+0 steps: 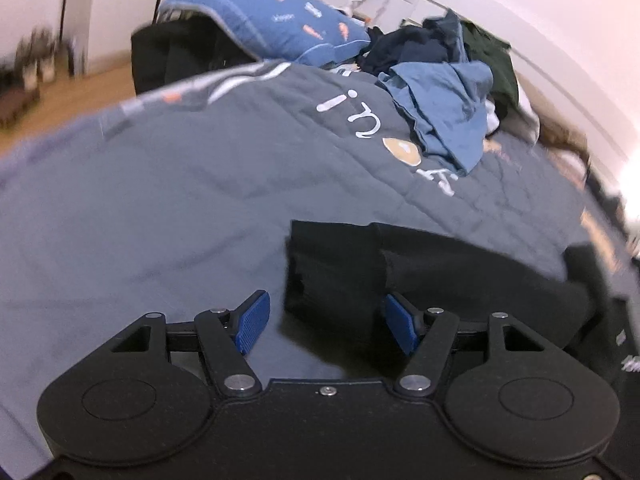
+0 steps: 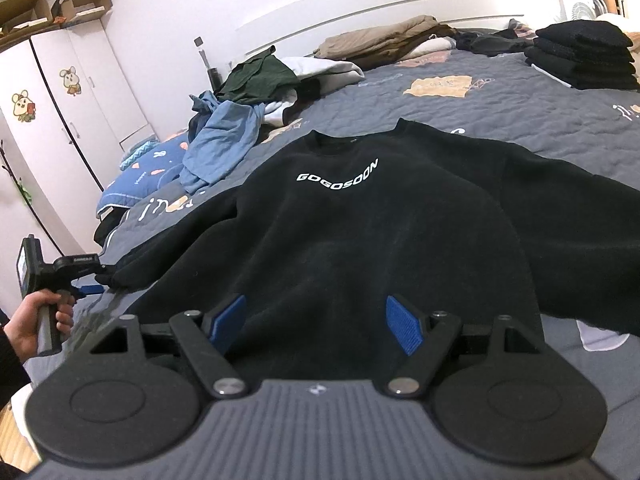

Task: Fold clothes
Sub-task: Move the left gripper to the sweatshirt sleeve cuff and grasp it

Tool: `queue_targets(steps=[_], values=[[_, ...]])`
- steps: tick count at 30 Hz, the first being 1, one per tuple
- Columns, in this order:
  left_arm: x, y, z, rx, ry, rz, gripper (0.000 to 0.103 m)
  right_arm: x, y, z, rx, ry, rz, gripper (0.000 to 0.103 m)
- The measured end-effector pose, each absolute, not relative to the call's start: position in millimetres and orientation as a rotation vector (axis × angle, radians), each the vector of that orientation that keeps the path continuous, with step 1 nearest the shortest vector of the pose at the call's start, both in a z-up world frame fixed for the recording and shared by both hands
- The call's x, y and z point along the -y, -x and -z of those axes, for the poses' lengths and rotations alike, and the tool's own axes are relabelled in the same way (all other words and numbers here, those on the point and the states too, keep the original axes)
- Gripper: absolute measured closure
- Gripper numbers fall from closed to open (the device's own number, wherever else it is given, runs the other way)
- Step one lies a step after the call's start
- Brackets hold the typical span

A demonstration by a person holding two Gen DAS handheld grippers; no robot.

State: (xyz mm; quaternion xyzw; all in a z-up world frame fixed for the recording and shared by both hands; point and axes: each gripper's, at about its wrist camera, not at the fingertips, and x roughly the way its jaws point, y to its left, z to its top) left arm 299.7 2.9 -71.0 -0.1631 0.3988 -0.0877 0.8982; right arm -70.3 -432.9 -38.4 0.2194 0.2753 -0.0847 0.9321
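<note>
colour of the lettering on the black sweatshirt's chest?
White lettering on the black sweatshirt; clearest in the right wrist view.

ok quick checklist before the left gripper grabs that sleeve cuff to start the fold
1. Black fleece sweatshirt lies flat, front up, on the grey quilted bedspread: ok.
2. Sleeve cuff sits between the left gripper's blue pads: ok.
3. Pads pressing on the cuff: not ok, gaps show on both sides.
4. Right gripper open over the sweatshirt's hem, holding nothing: ok.
5. Crumpled blue shirt clear of the sweatshirt's body: ok.
6. Far sleeve fully laid out: cannot tell, it runs out of the right wrist view.
</note>
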Motion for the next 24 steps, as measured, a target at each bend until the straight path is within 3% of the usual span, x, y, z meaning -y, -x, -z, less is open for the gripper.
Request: queue_targets(steps=[3,5,8,16,20,24], values=[[3.1,-299.5,69.8,-0.82,0.316,0.203,0.051,432.9,67.8,39.6,-0.566,-0.453,0.173,0.026],[4.3,-298.6,67.1,-0.809,0.291,0.2,0.082,431.7,66.3,40.3,-0.57,-0.456,0.17,0.026],[-1.9,-298.3,60.2,-0.784,0.291,0.233,0.091,428.1,64.8,41.2,-0.574,-0.448,0.162,0.026],[0.3,-298.0,50.3,-0.789,0.258,0.293,0.089,428.5,61.9,44.6,-0.587,-0.453,0.163,0.026],[-0.9,-302.1,72.1,-0.835,0.296,0.254,0.063,428.5,61.8,46.2,-0.592,-0.451,0.166,0.026],[-6.0,-299.6,84.6,-0.837,0.358,0.258,0.063,428.6,61.1,47.5,-0.592,-0.452,0.159,0.026]])
